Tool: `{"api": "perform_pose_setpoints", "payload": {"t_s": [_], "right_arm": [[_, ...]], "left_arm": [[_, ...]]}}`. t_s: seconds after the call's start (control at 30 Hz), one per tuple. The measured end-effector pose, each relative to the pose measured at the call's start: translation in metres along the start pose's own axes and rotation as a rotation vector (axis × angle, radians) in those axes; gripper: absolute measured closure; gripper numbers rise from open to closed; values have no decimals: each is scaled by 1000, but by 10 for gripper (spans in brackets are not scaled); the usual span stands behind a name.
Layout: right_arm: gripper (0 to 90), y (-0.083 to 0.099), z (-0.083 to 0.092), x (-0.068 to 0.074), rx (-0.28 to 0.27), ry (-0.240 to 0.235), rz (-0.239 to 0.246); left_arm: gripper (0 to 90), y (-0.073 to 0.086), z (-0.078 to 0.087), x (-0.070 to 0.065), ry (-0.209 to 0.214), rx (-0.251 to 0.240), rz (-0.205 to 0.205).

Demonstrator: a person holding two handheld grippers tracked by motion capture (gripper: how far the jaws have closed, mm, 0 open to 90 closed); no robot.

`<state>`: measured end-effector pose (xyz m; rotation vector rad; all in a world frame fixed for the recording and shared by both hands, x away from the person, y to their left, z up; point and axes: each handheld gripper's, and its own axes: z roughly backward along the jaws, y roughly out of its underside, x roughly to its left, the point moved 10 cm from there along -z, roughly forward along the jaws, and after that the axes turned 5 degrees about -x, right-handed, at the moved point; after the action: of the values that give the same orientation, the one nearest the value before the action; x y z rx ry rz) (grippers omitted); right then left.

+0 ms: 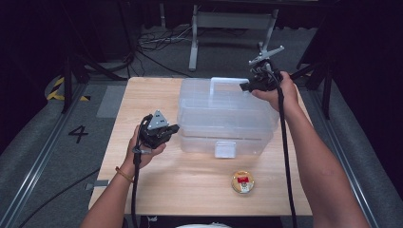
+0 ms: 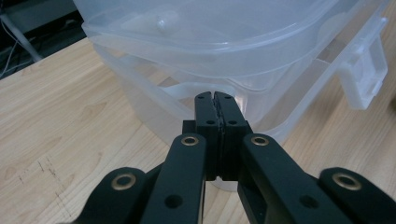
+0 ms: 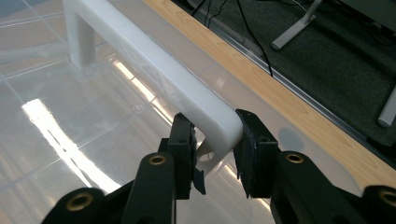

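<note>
Gripping white handle (image 3: 154,70) of clear box (image 1: 223,118): right tool (image 3: 215,135); left tool (image 2: 215,100) shut, empty; floor marking "4" (image 1: 78,133).

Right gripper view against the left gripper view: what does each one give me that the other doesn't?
Right gripper view: the white handle on the lid, with the right gripper shut on its end. Left gripper view: the front latch, the box's left corner, and the left gripper with fingers shut on nothing. Both: the clear plastic box and the wooden table.
</note>
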<state>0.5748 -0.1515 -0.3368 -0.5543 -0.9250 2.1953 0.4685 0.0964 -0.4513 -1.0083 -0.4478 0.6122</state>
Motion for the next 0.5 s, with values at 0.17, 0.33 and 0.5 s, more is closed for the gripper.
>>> {"api": "perform_pose_setpoints", "payload": {"t_s": [0.17,0.33,0.5], "right_arm": [[700,-1,0,-1,1,-2,10],[699,-1,-1,-1,1,0,8],[699,-1,-1,-1,-2,0,5]], "left_arm": [[896,-5,-1,2,11,-30,19],[897,-9,-5,1,1,-44,33],[898,-10,-7,0,-11,-60,40]]}}
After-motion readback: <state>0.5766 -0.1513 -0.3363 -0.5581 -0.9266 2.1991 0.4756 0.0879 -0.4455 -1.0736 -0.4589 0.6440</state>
